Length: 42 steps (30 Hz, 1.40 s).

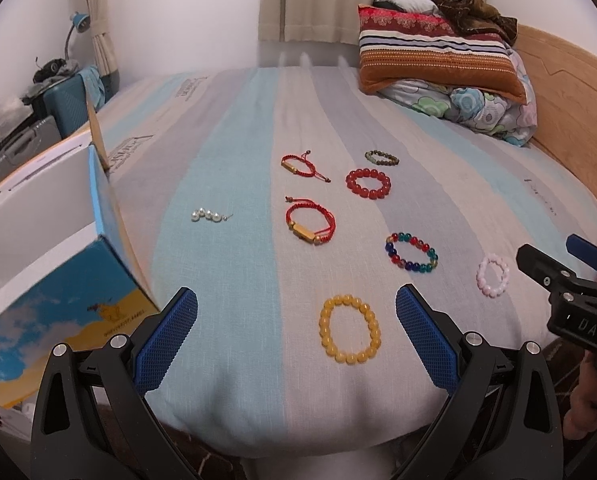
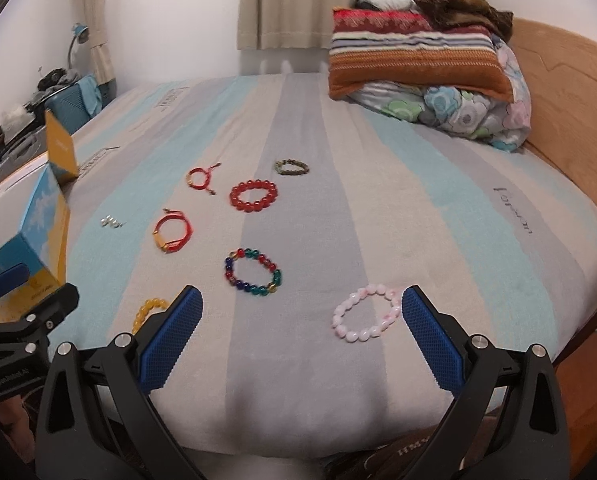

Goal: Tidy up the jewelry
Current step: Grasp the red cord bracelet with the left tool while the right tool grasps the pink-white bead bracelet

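Both the left hand-held gripper and right hand-held gripper hover wide open, empty, above the bed.

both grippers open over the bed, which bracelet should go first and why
Probably lower the left gripper onto the yellow bracelet. It lies just ahead between the open fingers, nearest the bed edge and close to the open box. The right gripper is likewise open, near the pink bracelet.

Striped bed under white walls — beige curtains, wooden headboard, piled pillows.
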{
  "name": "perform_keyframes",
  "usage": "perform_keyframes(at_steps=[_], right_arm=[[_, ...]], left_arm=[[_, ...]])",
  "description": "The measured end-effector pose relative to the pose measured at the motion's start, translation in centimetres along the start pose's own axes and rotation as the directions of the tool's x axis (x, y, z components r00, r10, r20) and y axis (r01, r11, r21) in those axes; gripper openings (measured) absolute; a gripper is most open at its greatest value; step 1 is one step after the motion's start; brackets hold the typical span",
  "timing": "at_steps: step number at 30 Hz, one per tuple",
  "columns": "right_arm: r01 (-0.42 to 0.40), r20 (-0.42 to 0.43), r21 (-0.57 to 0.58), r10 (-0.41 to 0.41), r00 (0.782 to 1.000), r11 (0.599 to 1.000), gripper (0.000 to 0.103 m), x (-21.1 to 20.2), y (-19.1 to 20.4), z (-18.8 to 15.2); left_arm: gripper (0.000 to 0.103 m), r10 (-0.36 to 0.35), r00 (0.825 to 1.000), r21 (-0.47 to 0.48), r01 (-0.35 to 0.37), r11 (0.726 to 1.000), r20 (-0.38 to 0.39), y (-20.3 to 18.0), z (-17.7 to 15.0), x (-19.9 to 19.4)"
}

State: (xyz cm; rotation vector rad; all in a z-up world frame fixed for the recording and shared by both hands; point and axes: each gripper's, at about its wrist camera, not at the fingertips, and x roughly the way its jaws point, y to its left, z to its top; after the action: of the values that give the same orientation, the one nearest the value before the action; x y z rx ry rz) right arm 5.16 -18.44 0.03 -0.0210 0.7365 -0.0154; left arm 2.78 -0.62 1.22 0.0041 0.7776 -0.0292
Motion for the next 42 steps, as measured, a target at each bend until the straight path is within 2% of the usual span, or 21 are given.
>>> perform_keyframes(at_steps=[6, 11, 16, 18, 24, 29, 34, 37, 40, 42], right_arm=[[0.047, -0.071, 0.019, -0.046, 0.996, 0.999, 0.096, 2.4, -1.9, 2.0], [0.076, -0.135, 0.037, -0.070, 0.988, 0.996, 0.096, 5.1, -3.3, 2.9], [0.082, -0.199, 0.028, -0.075, 0.977, 0.996, 0.096, 8.2, -3.9, 2.6], [0.095, -0.243, 0.021, -0.088, 0.966, 0.995, 0.096, 9.7, -4.1, 2.4], [0.076, -0.333, 0.035, -0.060, 0.941, 0.997, 0.096, 12.4, -4.4, 0.4], [0.063, -0.359, -0.012, -0.063, 0.931, 0.998, 0.096, 13.2, -3.3, -0.6], [0.052, -0.434, 0.040, -0.029, 0.900, 0.998, 0.096, 14.9, -3.5, -1.3], [0.050, -0.432, 0.065, -0.017, 0.902, 0.997, 0.090, 15.0, -3.9, -1.4], [0.065, -0.430, 0.057, -0.034, 0.902, 0.996, 0.080, 15.0, -3.9, -1.7], [0.070, -0.424, 0.041, -0.046, 0.905, 0.997, 0.065, 15.1, -3.6, -1.7]], left_arm=[[0.097, 0.018, 0.999, 0.015, -0.018, 1.000, -0.027, 0.1, 3.0, 2.6], [0.097, 0.002, 0.998, -0.008, -0.002, 1.000, -0.064, -0.1, 5.4, 5.9], [0.097, -0.019, 0.992, -0.024, 0.016, 1.000, -0.125, -1.3, 7.2, 10.8], [0.097, -0.034, 0.987, -0.043, 0.028, 0.999, -0.154, -1.7, 7.6, 12.8], [0.097, -0.021, 0.977, -0.037, 0.014, 0.999, -0.212, -2.3, 7.4, 17.4], [0.097, 0.000, 0.965, -0.040, -0.011, 0.999, -0.261, -1.9, 6.7, 20.0], [0.097, 0.042, 0.959, 0.004, -0.043, 0.999, -0.279, -2.4, 6.4, 20.8], [0.097, 0.041, 0.957, 0.006, -0.041, 0.999, -0.287, -2.5, 6.5, 20.9], [0.096, 0.035, 0.954, 0.000, -0.037, 0.999, -0.297, -2.4, 6.5, 20.8], [0.094, 0.033, 0.954, 0.000, -0.034, 0.999, -0.299, -2.3, 6.5, 20.7]])
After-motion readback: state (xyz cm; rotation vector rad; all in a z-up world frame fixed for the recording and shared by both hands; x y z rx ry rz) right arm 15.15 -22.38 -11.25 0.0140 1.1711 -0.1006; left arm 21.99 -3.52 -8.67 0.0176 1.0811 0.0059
